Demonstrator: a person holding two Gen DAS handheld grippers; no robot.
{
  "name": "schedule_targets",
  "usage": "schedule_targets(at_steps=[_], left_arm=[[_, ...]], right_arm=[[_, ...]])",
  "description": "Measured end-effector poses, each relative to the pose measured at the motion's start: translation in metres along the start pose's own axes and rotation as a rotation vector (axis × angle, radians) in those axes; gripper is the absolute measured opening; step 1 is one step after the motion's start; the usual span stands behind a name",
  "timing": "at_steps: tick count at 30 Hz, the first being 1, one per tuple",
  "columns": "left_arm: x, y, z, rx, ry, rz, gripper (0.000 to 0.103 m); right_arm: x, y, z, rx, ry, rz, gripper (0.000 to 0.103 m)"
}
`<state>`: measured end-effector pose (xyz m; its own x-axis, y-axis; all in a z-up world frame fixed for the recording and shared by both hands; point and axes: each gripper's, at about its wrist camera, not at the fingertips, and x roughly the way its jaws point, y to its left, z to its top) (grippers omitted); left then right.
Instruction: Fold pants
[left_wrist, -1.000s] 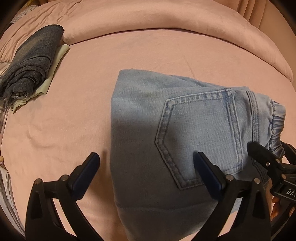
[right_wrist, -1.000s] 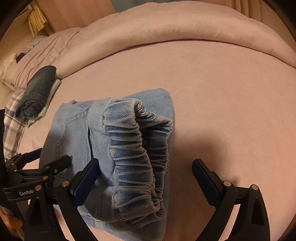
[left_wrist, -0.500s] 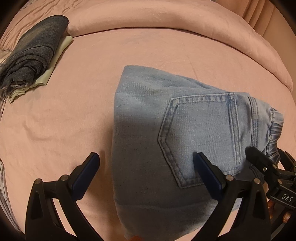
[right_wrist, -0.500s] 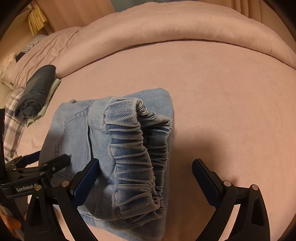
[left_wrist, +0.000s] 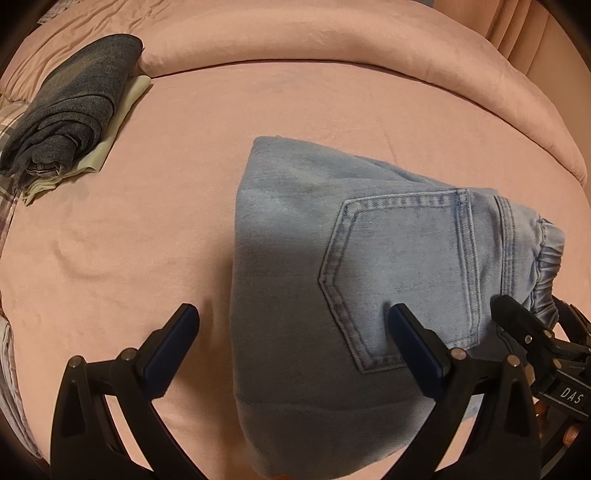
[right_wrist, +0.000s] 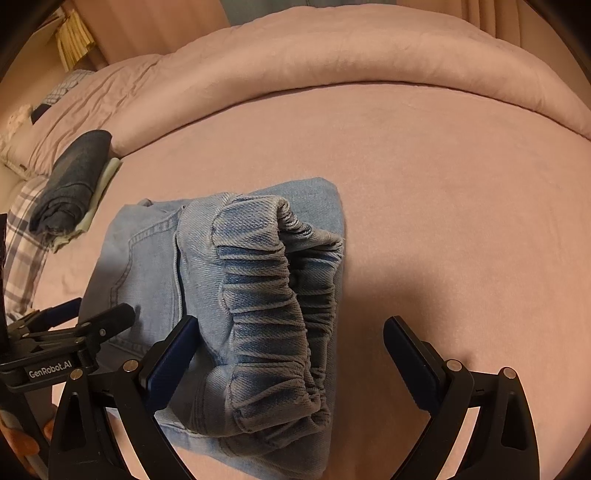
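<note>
Light blue denim pants (left_wrist: 332, 280) lie folded into a compact bundle on the pink bed, back pocket up. The elastic waistband (right_wrist: 273, 302) faces the right wrist view. My left gripper (left_wrist: 295, 339) is open and empty, hovering above the bundle's near-left part; its right finger is over the pocket. My right gripper (right_wrist: 291, 350) is open and empty, above the waistband end, its left finger over the denim. The right gripper also shows in the left wrist view (left_wrist: 532, 332), and the left gripper in the right wrist view (right_wrist: 74, 325).
A folded dark denim garment (left_wrist: 70, 107) rests on a pale folded cloth (left_wrist: 110, 140) at the far left. A rolled pink duvet (left_wrist: 332, 44) runs along the back. Plaid fabric (right_wrist: 22, 236) lies at the left edge. Open pink sheet (right_wrist: 461, 221) lies right of the pants.
The left wrist view has shifted slightly, so the pants and dark stack sit lower and further right. The right gripper barely moved. Both grippers stay open.
</note>
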<state>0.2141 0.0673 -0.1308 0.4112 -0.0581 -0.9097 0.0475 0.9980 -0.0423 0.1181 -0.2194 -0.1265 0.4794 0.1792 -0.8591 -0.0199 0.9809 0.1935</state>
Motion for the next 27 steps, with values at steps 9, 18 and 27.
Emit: schedule_targets(at_steps=[9, 18, 27], left_arm=[[-0.012, -0.002, -0.003, 0.007, -0.020, 0.019, 0.102], [-0.027, -0.009, -0.009, 0.019, -0.043, 0.025, 0.102], [-0.044, -0.011, -0.019, 0.040, -0.085, 0.027, 0.102]], right_arm=[[-0.010, 0.002, 0.000, -0.009, -0.020, -0.001, 0.098], [-0.028, -0.003, -0.002, 0.002, -0.059, -0.017, 0.098], [-0.047, 0.002, -0.006, -0.015, -0.091, -0.016, 0.098]])
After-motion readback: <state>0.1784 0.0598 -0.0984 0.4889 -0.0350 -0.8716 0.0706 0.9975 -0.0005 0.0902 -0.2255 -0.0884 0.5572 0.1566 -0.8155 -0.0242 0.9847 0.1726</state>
